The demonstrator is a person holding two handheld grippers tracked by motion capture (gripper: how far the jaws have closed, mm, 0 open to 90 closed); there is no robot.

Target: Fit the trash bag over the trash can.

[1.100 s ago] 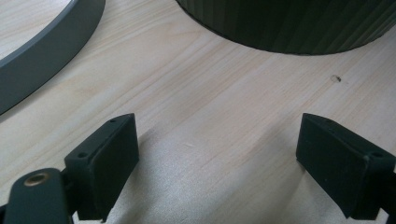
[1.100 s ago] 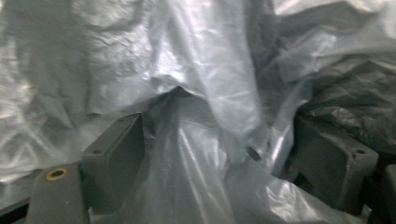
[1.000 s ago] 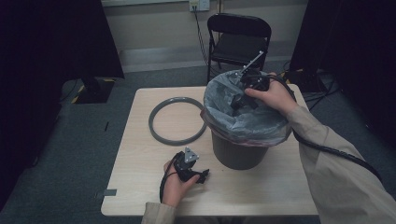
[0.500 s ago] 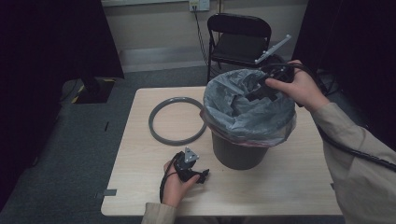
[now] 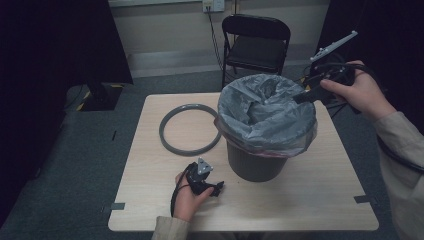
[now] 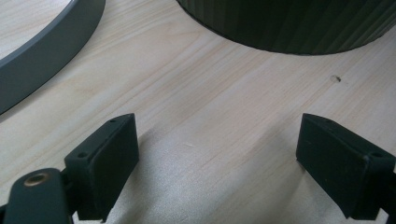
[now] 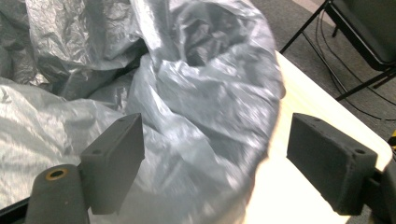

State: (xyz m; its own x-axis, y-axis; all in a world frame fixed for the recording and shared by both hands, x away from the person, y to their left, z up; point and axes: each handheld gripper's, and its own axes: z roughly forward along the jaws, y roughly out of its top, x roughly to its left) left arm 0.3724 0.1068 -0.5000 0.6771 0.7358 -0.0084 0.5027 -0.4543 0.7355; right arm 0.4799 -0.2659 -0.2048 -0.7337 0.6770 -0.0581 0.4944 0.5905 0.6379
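Two open-jawed tools: the right hand-held gripper (image 5: 306,95) hovers empty at the bag (image 5: 265,112) lining the bin (image 5: 255,162), the left hand-held gripper (image 5: 216,188) rests empty on the surface (image 5: 310,195); next, probably fetching the ring (image 5: 189,129).

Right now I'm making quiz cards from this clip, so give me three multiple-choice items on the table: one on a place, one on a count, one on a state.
1. Where does the grey ring lie?
A. flat on the table, left of the bin
B. over the bin's rim
C. on the chair

2. How many rings lie on the table?
A. one
B. two
C. three

3. How do the left gripper's jaws stand?
A. shut on the ring
B. open, with nothing between them
C. shut on the bag

Answers: 1 A, the high view shows it flat on the wood beside the bin. 2 A, one grey ring lies there. 3 B, the left gripper view shows the jaws wide apart over bare wood.
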